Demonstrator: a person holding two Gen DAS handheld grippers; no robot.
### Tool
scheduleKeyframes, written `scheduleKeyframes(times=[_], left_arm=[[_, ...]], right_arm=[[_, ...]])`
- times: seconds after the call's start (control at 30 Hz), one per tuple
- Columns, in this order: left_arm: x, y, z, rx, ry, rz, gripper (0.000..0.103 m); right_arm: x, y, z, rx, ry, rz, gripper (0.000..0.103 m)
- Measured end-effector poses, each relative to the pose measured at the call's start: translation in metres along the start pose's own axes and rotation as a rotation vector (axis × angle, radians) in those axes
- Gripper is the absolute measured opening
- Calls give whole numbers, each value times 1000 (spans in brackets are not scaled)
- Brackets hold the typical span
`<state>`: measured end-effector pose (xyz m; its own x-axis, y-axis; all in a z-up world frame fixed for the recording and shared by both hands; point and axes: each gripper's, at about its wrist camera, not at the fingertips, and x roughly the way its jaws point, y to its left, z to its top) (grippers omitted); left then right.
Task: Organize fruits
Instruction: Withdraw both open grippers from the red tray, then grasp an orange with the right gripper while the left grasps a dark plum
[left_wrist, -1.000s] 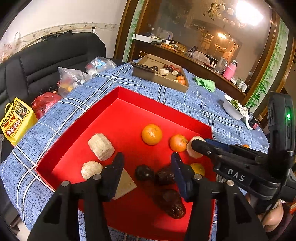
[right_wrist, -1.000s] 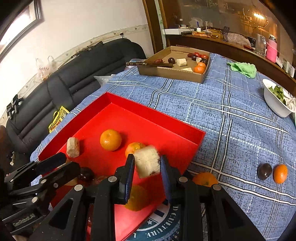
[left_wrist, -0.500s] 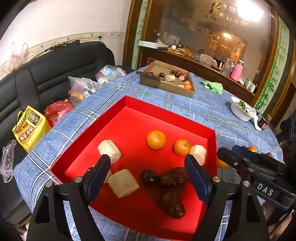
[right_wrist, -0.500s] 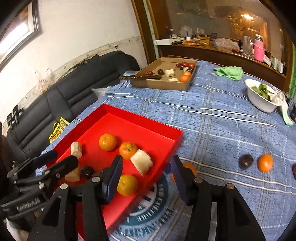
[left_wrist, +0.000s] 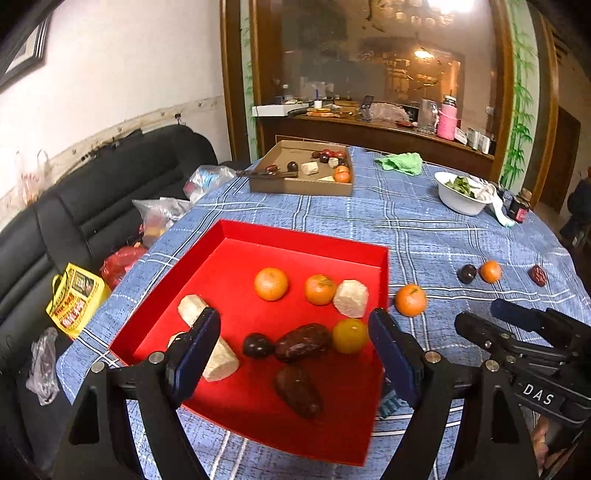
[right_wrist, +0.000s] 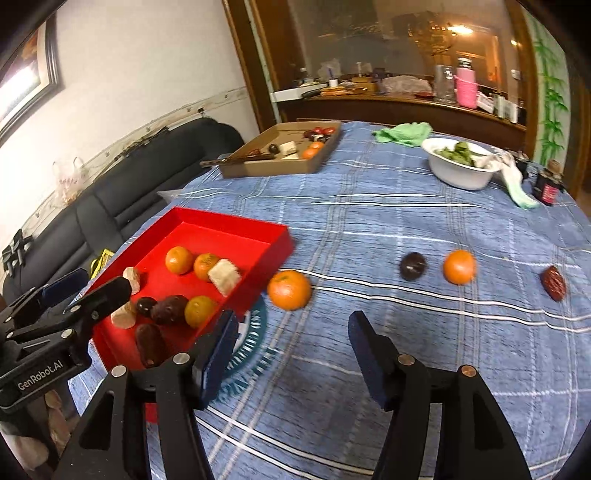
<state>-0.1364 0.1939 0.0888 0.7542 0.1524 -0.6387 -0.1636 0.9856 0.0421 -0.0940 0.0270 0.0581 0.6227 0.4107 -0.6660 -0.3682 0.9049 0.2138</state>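
Both jaws spread empty, red tray (left_wrist: 303, 236) holding oranges (left_wrist: 270, 283), dark fruits (left_wrist: 302, 341), pale chunks (left_wrist: 350, 298)

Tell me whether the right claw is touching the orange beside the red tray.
Apart. The right wrist view shows bare tablecloth between the open right claw and the orange.

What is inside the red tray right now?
The red tray holds two oranges, a yellow fruit, three dark fruits and pale chunks. The left claw, open, covers part of two near-left chunks.
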Motion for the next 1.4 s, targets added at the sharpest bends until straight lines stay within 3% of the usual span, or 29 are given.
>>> scheduleKeyframes(times=[0.67, 1.07, 1.4], left_arm=[[-17, -60, -5, 142, -14, -34, 81], [-2, -60, -5, 93, 52, -159, 81], [17, -60, -10, 79, 92, -217, 81]], right_arm=[[-37, -67, -26, 121, -29, -43, 71], [-44, -103, -25, 160, -12, -100, 71], [-4, -136, 3, 214, 46, -127, 71]])
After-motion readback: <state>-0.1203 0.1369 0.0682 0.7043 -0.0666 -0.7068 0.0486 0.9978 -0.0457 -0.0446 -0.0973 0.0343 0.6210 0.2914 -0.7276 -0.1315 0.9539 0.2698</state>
